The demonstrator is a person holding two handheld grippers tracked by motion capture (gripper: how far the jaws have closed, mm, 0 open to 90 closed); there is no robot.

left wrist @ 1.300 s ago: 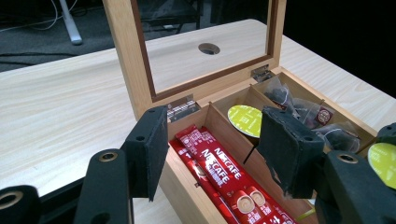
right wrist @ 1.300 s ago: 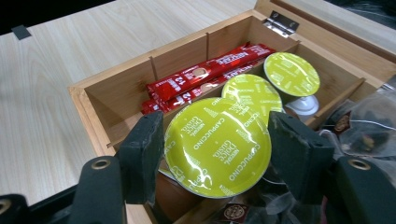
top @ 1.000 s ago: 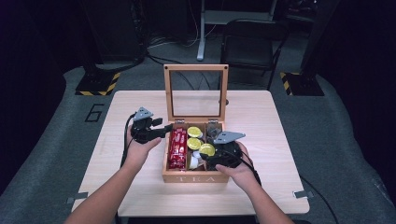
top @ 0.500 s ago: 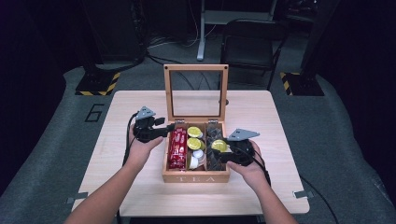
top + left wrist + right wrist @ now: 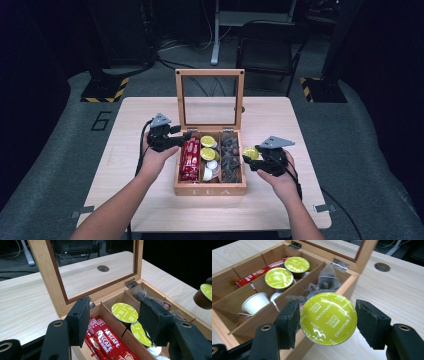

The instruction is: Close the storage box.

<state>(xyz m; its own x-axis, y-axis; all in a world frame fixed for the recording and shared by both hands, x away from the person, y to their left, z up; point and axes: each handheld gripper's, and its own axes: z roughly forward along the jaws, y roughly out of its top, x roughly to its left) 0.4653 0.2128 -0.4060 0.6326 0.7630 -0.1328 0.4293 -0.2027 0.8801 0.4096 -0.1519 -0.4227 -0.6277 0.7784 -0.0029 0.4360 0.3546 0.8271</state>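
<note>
Capsule (image 5: 328, 318), pinched in right gripper (image 5: 256, 159) jaws, has moved out beside tea box (image 5: 210, 190); left gripper (image 5: 113, 322) jaws spread.

The right gripper (image 5: 251, 161) comes away from the tea box (image 5: 210, 190), carrying a yellow-lidded capsule (image 5: 251, 153) out of the middle compartment, and now sits just off the box's right wall, above the table (image 5: 125, 165).

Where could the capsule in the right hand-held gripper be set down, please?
Bare table lies right of the tea box, and more left of it. The box compartments are crowded. The right hand-held gripper holds the capsule outside the box.
</note>
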